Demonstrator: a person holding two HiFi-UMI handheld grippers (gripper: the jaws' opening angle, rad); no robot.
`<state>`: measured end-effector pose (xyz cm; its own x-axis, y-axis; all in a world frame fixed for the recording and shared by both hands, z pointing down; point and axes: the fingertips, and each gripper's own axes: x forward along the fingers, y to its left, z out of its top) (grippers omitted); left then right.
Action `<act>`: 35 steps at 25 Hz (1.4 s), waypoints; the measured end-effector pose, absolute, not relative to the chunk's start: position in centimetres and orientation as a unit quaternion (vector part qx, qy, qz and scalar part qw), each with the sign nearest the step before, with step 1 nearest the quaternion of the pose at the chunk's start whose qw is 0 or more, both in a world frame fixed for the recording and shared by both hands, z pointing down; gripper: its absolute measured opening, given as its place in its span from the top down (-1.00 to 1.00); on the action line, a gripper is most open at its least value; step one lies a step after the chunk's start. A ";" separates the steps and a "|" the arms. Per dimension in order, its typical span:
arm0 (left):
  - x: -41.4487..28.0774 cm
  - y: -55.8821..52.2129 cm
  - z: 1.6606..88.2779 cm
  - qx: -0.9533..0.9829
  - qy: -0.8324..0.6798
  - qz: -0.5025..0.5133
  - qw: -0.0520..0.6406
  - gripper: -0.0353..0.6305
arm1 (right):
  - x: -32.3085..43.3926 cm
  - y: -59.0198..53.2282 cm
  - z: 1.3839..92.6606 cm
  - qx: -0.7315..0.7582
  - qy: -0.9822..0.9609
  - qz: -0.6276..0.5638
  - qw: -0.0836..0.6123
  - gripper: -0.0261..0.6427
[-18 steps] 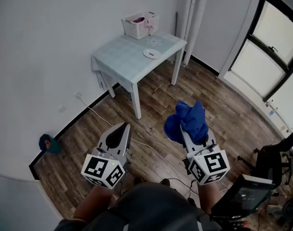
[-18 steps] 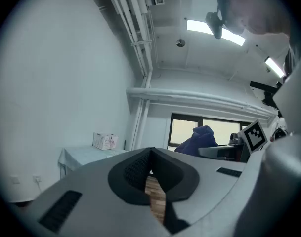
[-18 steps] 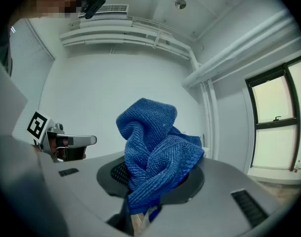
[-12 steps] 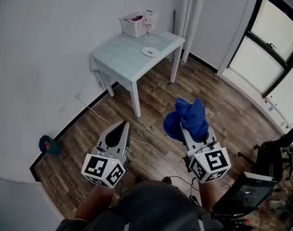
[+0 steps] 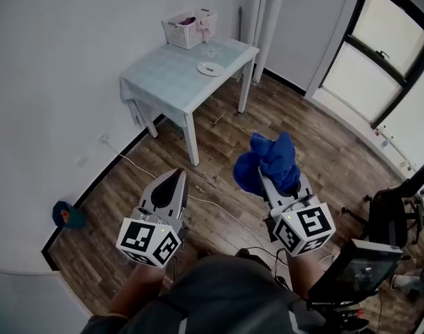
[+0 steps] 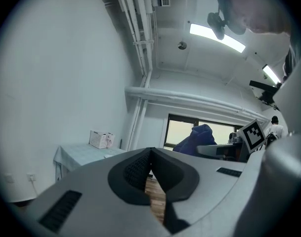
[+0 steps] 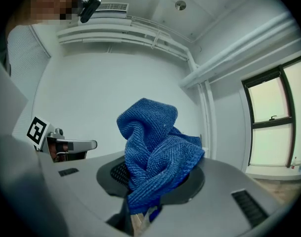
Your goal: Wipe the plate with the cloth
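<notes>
The right gripper point(image 5: 267, 185) pinches the blue cloth point(image 5: 271, 162) firmly. Most of the cloth stands as a loose bunch beyond the jaws, and only a short end comes out behind them. The left gripper point(image 5: 177, 176) has its jaws pressed together with nothing between them. Both are held low over the wooden floor point(image 5: 316, 152), well apart from the table point(image 5: 163, 82). The plate point(image 5: 209, 68) lies on the far right part of the table, near the white basket point(image 5: 187, 30), so I judge that the step in hand is to carry the cloth to the plate, and wiping has not begun. To do this well, the pinch should be kept tight on the way, because the bunch is loose and could slip out. At the table it seems better to lower the bunched part flat on the plate and not the hard jaws, so that only the cloth rubs the surface. The plate looks small and light and lies close to the right edge, so it may slide under the push. The left gripper could open and steady its rim, or press it gently from the side, while the right one wipes in short circles toward the middle.
</notes>
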<state>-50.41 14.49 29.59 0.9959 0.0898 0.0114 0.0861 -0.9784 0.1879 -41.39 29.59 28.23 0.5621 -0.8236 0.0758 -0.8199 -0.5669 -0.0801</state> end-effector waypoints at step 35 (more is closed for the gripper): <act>-27.7 12.0 30.0 0.995 0.001 0.036 0.088 0.87 | -19.2 25.6 29.4 -0.850 0.523 -0.062 0.026 0.54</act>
<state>-27.74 12.00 30.03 0.9975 0.0087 0.0706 -0.0038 -0.9845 0.1751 -19.20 25.64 29.43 0.4452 -0.8921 0.0778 -0.8856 -0.4514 -0.1090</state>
